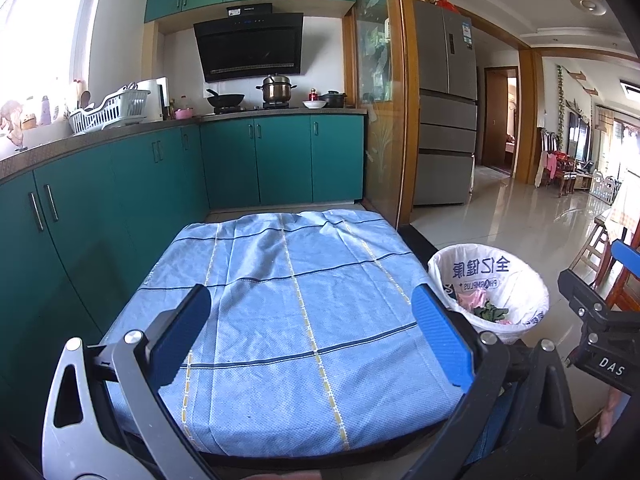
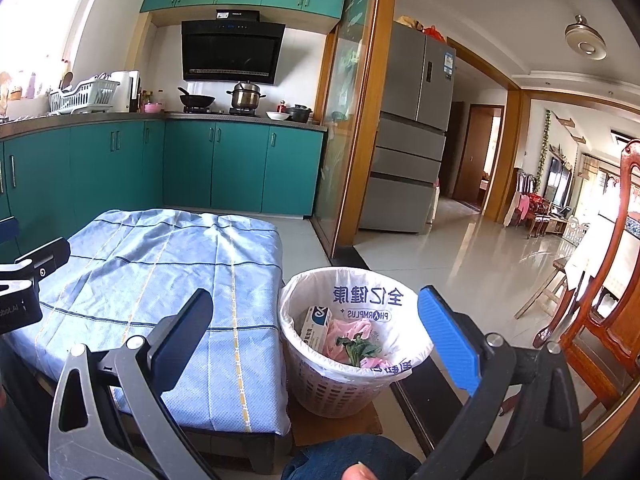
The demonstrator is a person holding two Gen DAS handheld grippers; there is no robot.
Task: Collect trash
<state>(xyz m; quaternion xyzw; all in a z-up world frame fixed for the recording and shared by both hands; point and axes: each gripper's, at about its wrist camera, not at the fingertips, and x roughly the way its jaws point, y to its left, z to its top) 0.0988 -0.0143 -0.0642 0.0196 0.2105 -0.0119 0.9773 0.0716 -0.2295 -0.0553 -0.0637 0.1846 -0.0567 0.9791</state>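
Up front in the left wrist view, the left gripper [image 1: 310,330] hangs over a low table draped with a blue checked cloth [image 1: 288,312]; its two blue-padded fingers [image 1: 442,338] are spread wide with nothing between them, only cloth showing in the gap. Just beside the table's right edge stands the bin [image 1: 490,290], a white basket lined with a printed white bag, and some pink wrapping and green leaves can be seen inside it. At the far right edge of this view part of the right gripper's black body shows. Behind the table run teal cabinets [image 1: 256,160], with a wok [image 1: 225,99] and a steel pot [image 1: 277,89] on the stove under a black hood, and a grey fridge [image 1: 446,104] stands past the wooden door frame. From the right wrist view, the right gripper [image 2: 316,330] hovers above and just short of the bin [image 2: 344,384], its fingers likewise wide apart and holding nothing. Through the gap the bin's contents show plainly: a small carton [image 2: 317,326] leaning against the inner wall, a pink bag [image 2: 352,336] and the leaves [image 2: 360,347] lying on it. The bin sits on a brown mat on the tiled floor, touching or nearly touching the cloth [image 2: 160,264] hanging off the table. A wooden chair [image 2: 604,300] stands at right, and the person's denim-clad knee shows at the bottom.
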